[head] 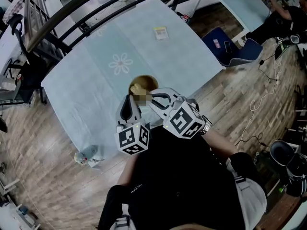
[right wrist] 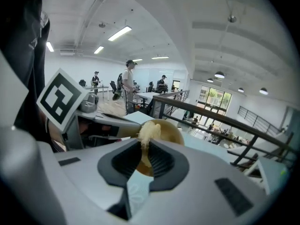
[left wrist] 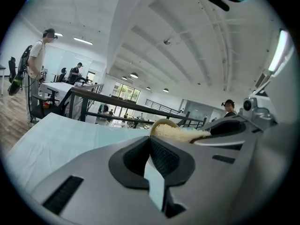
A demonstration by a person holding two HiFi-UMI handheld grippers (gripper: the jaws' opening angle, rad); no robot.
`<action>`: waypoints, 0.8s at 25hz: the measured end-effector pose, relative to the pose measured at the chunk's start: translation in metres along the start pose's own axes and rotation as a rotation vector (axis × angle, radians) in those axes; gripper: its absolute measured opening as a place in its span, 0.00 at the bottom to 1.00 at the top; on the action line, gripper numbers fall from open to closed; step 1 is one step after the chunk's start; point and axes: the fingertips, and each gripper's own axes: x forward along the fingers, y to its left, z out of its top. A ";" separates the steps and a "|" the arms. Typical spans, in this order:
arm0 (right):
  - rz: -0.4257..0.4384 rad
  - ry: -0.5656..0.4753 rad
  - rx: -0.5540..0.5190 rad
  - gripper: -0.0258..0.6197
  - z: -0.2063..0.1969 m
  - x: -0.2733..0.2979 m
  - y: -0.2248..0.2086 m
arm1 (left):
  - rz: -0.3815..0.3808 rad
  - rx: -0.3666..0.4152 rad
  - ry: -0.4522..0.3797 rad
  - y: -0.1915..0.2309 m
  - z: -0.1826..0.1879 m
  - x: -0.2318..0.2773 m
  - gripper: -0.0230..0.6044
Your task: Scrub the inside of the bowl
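Note:
A brown wooden bowl (head: 147, 82) is near the front edge of the table with the pale blue cloth (head: 96, 71). My left gripper (head: 131, 97) is shut on the bowl's near rim (left wrist: 164, 122). My right gripper (head: 152, 98) reaches in from the right, shut on a pale fibrous scrubber (right wrist: 149, 130). The scrubber presses against the inside of the bowl (right wrist: 172, 131). In the left gripper view the scrubber (left wrist: 180, 134) lies just past my shut left gripper (left wrist: 150, 138), with the right gripper's body (left wrist: 234, 125) beside it. The bowl's bottom is hidden.
A small yellow packet (head: 160, 32) lies at the far side of the cloth. A dark railing (head: 96, 13) runs behind the table. A blue chair (head: 230, 47) stands at the right, cables (head: 259, 99) trail over the wood floor, and a crumpled cloth (head: 87, 156) lies by the table's near corner.

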 end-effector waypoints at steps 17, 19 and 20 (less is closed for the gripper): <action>-0.167 0.227 -0.216 0.12 -0.030 0.006 -0.016 | 0.005 0.009 0.001 -0.005 0.001 0.003 0.06; -0.126 0.220 -0.135 0.12 -0.035 0.007 -0.010 | 0.001 0.011 0.001 -0.007 0.001 0.005 0.07; -0.106 0.214 -0.092 0.12 -0.037 0.007 -0.008 | -0.001 0.010 0.003 -0.009 0.001 0.006 0.07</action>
